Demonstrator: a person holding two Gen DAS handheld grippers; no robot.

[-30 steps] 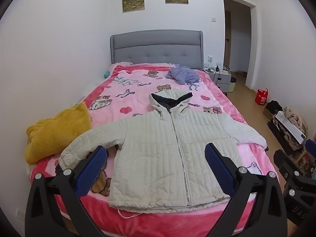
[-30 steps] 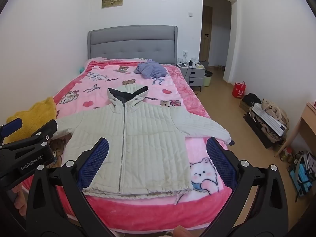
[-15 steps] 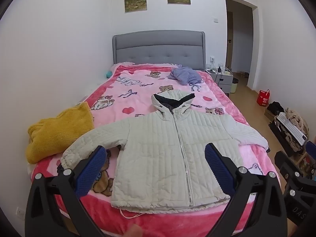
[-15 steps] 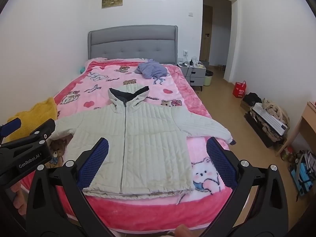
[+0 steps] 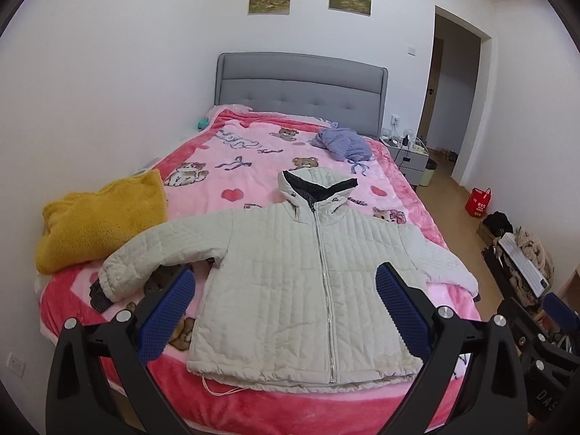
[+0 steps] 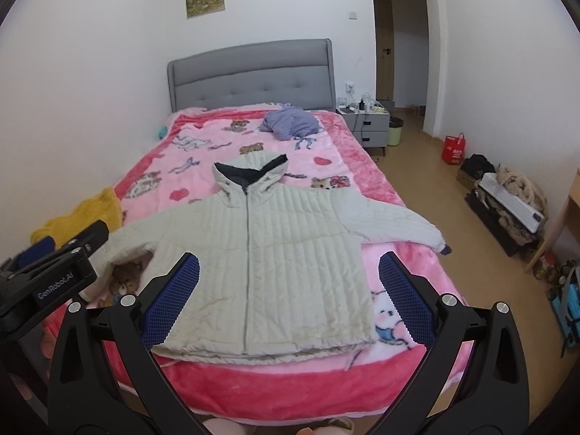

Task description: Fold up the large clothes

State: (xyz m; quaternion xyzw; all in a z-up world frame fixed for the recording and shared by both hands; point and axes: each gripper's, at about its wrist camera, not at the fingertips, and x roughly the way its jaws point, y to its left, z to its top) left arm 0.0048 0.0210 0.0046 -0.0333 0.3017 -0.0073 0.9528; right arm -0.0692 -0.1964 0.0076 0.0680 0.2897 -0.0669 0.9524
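A cream quilted hooded jacket (image 5: 308,275) lies flat, zipped, front up, on the pink bed (image 5: 232,166), sleeves spread to both sides, hem at the foot edge. It also shows in the right wrist view (image 6: 261,264). My left gripper (image 5: 284,308) is open and empty, held above the foot of the bed short of the jacket hem. My right gripper (image 6: 288,293) is open and empty, also held back from the hem. The left gripper's body (image 6: 54,279) shows at the left of the right wrist view.
A yellow fleece garment (image 5: 98,221) lies at the bed's left edge. A purple garment (image 5: 342,143) lies near the grey headboard (image 5: 301,90). A nightstand (image 6: 366,127), a red bag (image 6: 453,148) and piled items (image 6: 504,199) stand on the floor at right.
Both grippers have risen and tilted slightly, so the jacket and bed sit a little lower and further in view. The jacket has not moved. Both grippers stay open.
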